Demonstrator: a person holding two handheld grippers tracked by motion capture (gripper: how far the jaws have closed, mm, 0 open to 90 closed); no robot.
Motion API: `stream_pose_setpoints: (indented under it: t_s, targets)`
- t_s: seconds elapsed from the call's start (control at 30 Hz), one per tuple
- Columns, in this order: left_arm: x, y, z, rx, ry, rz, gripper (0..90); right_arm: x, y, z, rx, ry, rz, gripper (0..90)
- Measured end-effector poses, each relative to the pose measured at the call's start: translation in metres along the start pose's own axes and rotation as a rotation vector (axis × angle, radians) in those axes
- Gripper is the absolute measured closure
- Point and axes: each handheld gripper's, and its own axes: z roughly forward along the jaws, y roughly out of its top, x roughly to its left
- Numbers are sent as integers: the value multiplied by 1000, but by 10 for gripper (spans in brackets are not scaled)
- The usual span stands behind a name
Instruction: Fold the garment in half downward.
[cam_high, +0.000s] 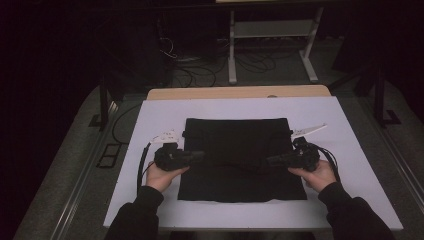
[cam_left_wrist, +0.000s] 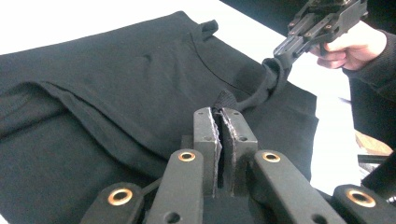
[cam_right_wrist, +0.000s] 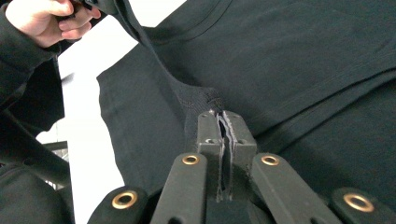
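Note:
A black T-shirt (cam_high: 235, 140) lies folded flat on a white board (cam_high: 350, 150). My left gripper (cam_high: 202, 154) reaches in from the shirt's left side and my right gripper (cam_high: 269, 161) from its right, their tips pointing toward each other over the cloth. In the left gripper view the jaws of my left gripper (cam_left_wrist: 219, 114) are shut on a ridge of the black fabric (cam_left_wrist: 116, 93). A taut band of cloth (cam_left_wrist: 268, 86) runs to the other gripper (cam_left_wrist: 292, 44). My right gripper (cam_right_wrist: 219, 116) pinches the same cloth (cam_right_wrist: 299, 60).
The white board lies on a wooden table (cam_high: 240, 92). Small white paper slips (cam_high: 165, 136) (cam_high: 310, 130) lie beside each hand. Beyond the table stand white frame legs (cam_high: 232, 55) and loose cables (cam_high: 195, 75) on a dark floor.

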Motion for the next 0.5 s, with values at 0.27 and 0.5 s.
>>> stream_pose_setpoints:
  t_s: [0.27, 0.5]
  targets:
    - [-10, -11, -8, 23, -13, 4, 839, 8, -11, -10, -8, 8, 6, 855]
    - [-21, -18, -8, 84, -14, 36, 839, 13, -20, -12, 9, 21, 5, 855]
